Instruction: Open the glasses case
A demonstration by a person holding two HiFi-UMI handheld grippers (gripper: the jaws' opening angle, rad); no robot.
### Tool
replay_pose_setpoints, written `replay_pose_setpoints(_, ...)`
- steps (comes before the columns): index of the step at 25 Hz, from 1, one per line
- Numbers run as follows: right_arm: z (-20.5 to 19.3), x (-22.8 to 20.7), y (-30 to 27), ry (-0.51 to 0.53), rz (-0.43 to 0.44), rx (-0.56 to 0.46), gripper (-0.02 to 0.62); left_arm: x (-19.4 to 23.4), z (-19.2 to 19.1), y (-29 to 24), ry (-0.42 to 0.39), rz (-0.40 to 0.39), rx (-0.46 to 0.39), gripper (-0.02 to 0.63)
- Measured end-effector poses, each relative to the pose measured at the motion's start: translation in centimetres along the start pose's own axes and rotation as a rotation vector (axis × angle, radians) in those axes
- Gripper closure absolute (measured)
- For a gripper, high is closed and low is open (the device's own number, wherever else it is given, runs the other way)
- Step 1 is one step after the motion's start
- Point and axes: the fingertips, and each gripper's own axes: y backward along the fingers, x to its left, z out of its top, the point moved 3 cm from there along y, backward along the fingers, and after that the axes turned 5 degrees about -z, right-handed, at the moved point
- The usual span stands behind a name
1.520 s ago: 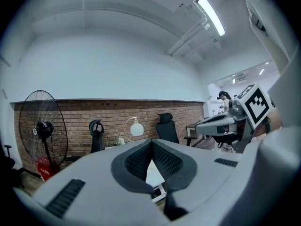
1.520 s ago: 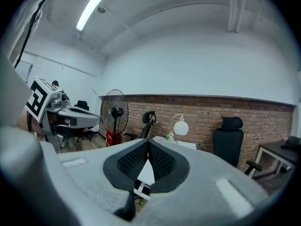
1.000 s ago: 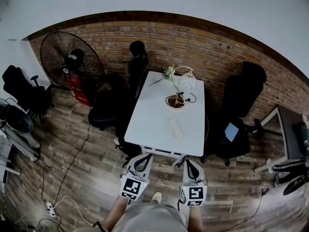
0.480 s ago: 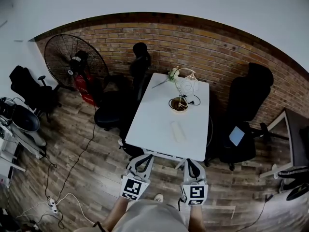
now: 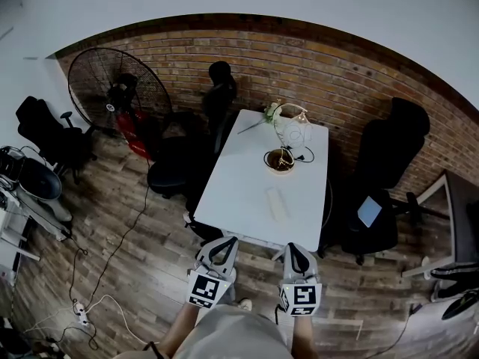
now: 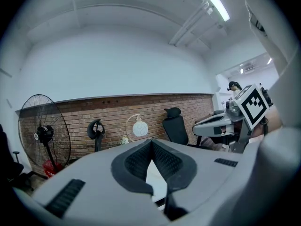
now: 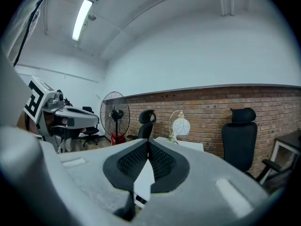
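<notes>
Jaws: both pairs are pressed together with nothing between them. The left gripper [image 5: 223,242] and the right gripper [image 5: 293,248] are held side by side, pointing at the table.
Same jaws, close up: the ribbed black pads of the left gripper [image 6: 151,143] meet at the tip, and so do those of the right gripper [image 7: 148,143].
Brick wall [image 5: 247,58]: runs along the far side of the room, behind the table.
Wooden floor [image 5: 127,268]: both grippers hang over it, just short of the table's near edge.
White table [image 5: 239,178]: stands with its far end against the wall.
Floor fan [image 5: 112,88]: black and round-caged, on a red base, well left of the table.
Black office chairs: one to the right of the table [image 5: 389,155], one tucked in at its left side [image 5: 168,170], one high-backed by the wall [image 5: 219,88].
Lamp [image 5: 292,129]: a thin arched stem with a pale globe, at the table's far end, with a round dark base [image 5: 280,160] just in front of it.
Glasses case [image 5: 275,203]: a pale oblong lying flat and shut on the table's nearer half, a little right of centre, between the lamp base and the grippers, well apart from both sets of jaws.
Power strip [image 5: 78,314]: white, on the floor at far left, with a cable trailing off it.
</notes>
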Motion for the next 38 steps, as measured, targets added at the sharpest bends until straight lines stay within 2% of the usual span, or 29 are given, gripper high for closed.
replay_pose_setpoints(9, 0.5, -1.0, -2.3, 0.012, -0.052, 0.009, 0.591, 1.8, 0.2, -3.1, 0.002, -0.049, -0.032, 0.604)
replay_pose_setpoints(12, 0.5, -1.0, -3.7, 0.008, -0.069, 0.019, 0.589, 3.3, 0.1, -4.0, -0.017, -0.065, -0.038, 0.604)
replay_pose_setpoints(16, 0.9, -1.0, -5.8, 0.009, -0.092, 0.024, 0.590, 5.3, -0.2, -5.5, 0.015, -0.077, -0.035, 0.604)
replay_pose_setpoints(32, 3.1, 0.2, -14.3, 0.038, -0.193, 0.043, 0.589, 14.1, 0.1, -11.4, 0.023, -0.194, -0.076, 0.604)
replay_pose_setpoints(38, 3.0, 0.8, -16.1, 0.034, -0.241, 0.084, 0.590, 16.1, -0.9, -12.6, 0.044, -0.225, -0.074, 0.604)
